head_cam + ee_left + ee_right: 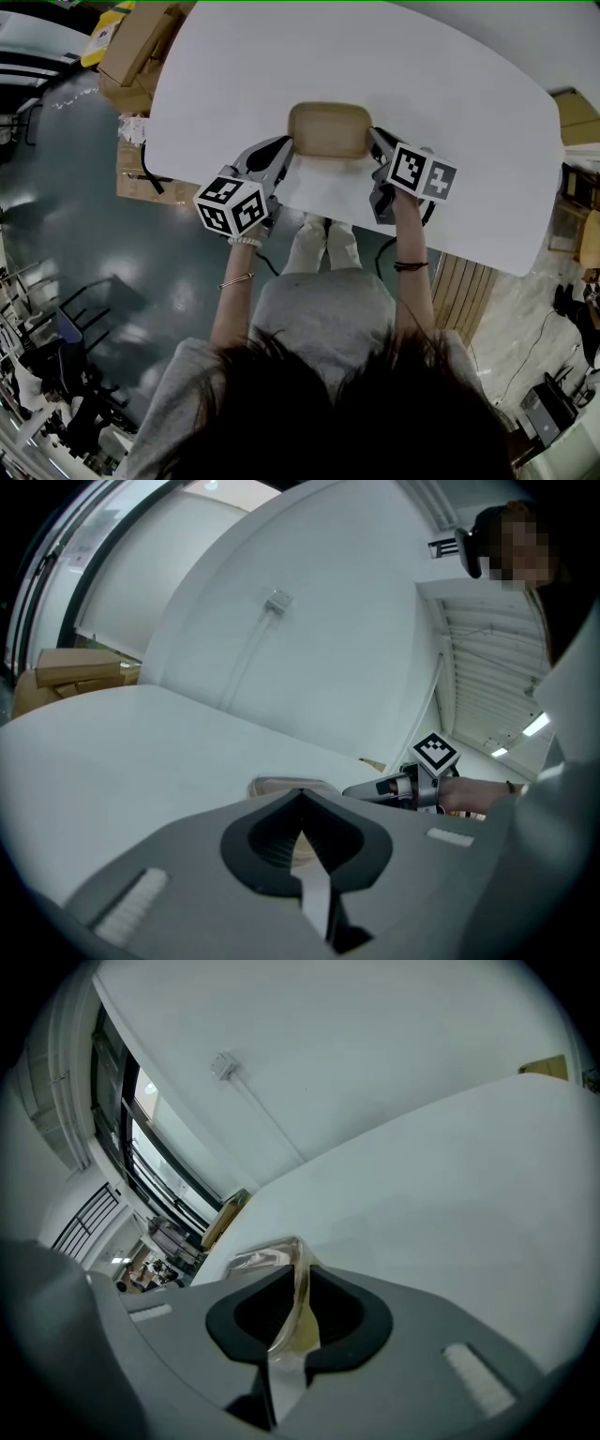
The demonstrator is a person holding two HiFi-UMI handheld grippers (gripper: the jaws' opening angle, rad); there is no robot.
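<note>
Dark hair [328, 412] fills the bottom of the head view, and both forearms reach from it toward 12 o'clock over the near edge of a white table [441, 66]. A shallow tan tray [328, 129] with rounded corners sits at that edge, directly in front of the person. The left gripper [284, 150] meets it at about 8 o'clock and the right gripper [375, 142] at about 3 o'clock. In the left gripper view the jaws stand almost together, with only the thin lip of the tray between them. In the right gripper view the jaws are likewise nearly closed, pinching a thin, translucent, slightly buckled strip of the tray's rim. Holding it by opposite short ends probably keeps such a light, flexible tray level and stops it twisting, since a grip at one end alone would let the far end sag. I cannot tell whether the tray rests on the table or is raised just off it. Cardboard boxes [131, 47] are stacked on the dark floor [84, 234] at about 10 o'clock, well apart from the grippers.
</note>
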